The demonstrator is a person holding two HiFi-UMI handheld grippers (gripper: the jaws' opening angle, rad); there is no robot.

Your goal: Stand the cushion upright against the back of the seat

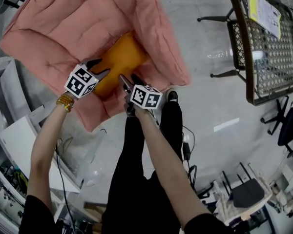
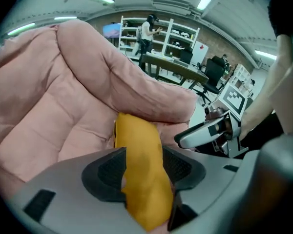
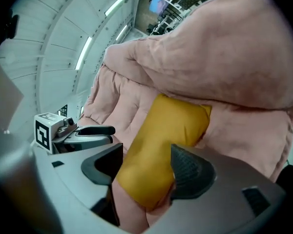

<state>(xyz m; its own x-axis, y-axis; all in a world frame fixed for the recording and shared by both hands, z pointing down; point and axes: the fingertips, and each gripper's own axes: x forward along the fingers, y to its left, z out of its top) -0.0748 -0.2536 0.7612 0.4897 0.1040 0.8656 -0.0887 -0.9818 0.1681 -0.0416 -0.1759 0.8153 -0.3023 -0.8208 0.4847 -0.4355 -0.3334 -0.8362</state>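
An orange cushion (image 1: 119,62) lies flat in the hollow of a pink padded seat (image 1: 88,23), its far end tucked under the seat's bulging side roll. My left gripper (image 1: 100,67) is at the cushion's near left edge. In the left gripper view that gripper (image 2: 142,167) is open and the cushion's (image 2: 141,179) edge runs between its pads without being pinched. My right gripper (image 1: 128,78) is at the near right corner. In the right gripper view it (image 3: 145,167) stands open around the cushion (image 3: 166,140).
A dark metal mesh table (image 1: 268,48) with papers on it stands at the right, chair legs beside it. White shelving and boxes (image 1: 19,135) crowd the left. Cables lie on the grey floor (image 1: 219,106) near the person's feet.
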